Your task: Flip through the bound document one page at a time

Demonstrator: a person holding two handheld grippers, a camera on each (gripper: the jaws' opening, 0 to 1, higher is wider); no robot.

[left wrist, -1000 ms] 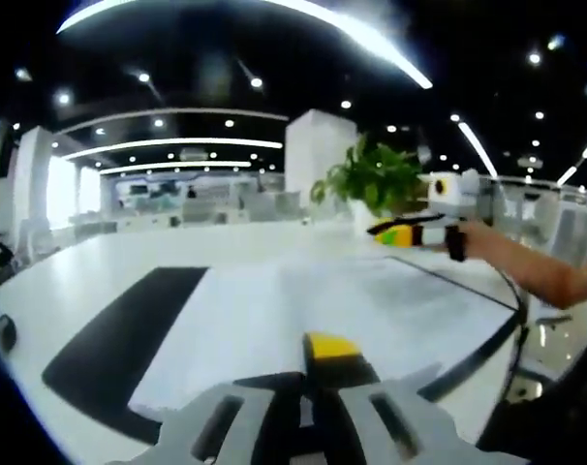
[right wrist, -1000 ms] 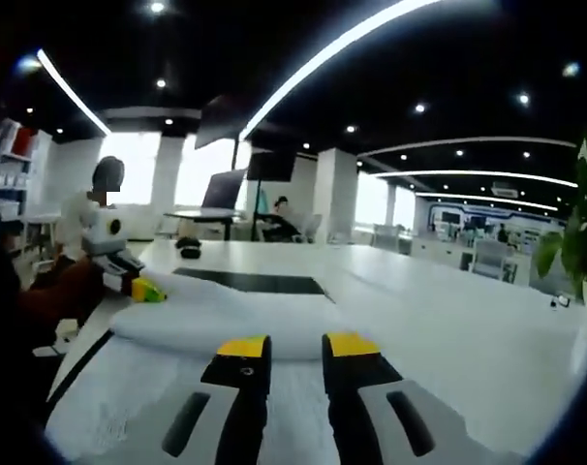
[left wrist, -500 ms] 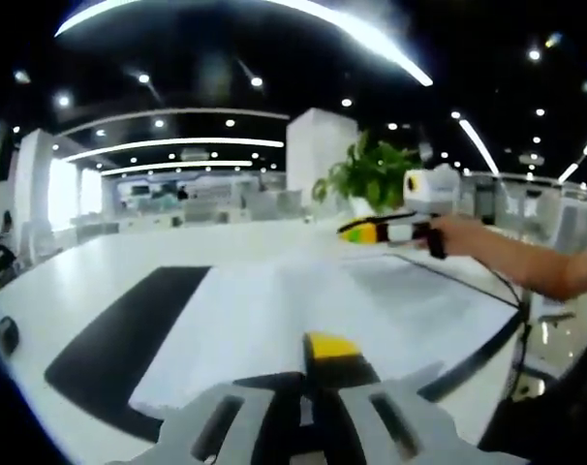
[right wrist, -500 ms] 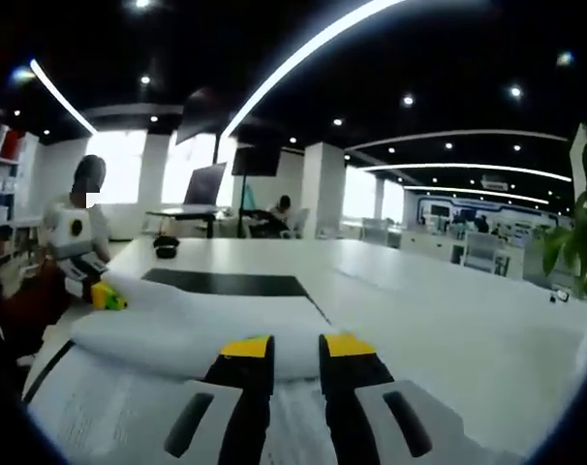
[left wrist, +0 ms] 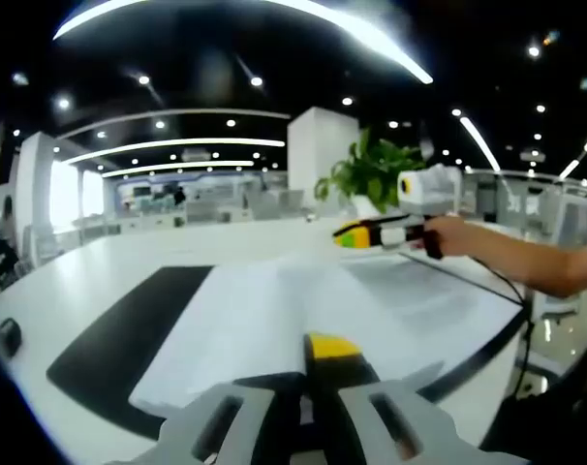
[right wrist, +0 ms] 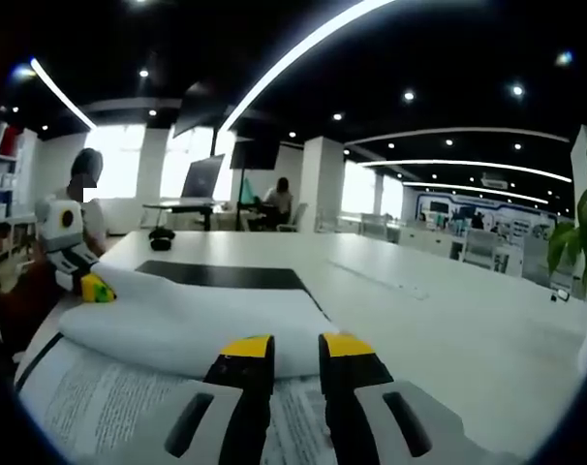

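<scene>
Paper fills the middle of the left gripper view: the bound document (left wrist: 274,320) lies open on the white table (left wrist: 100,262), on top of a black mat (left wrist: 129,329) that shows along its left side. The left gripper (left wrist: 318,373) sits low at the near edge of the pages, its yellow-tipped jaws pressed together, and it seems to pinch this edge, but I cannot tell this surely. On the right, the right gripper (left wrist: 356,232) comes in above the far corner of the document, held by a hand (left wrist: 448,235) with a bare forearm. Around the document the table top is wide and free on the left and far sides. A green plant (left wrist: 371,174) stands beyond the table.

In the right gripper view, the right gripper (right wrist: 286,354) has its jaws a little apart, holding nothing, just above a printed page. A raised, curved bundle of pages (right wrist: 187,325) lies just ahead of them. The left gripper (right wrist: 85,281) is at the far left end of this bundle. Lines of small print cover the page, too blurred to read. A dark computer mouse (right wrist: 160,233) lies farther on the table.
</scene>
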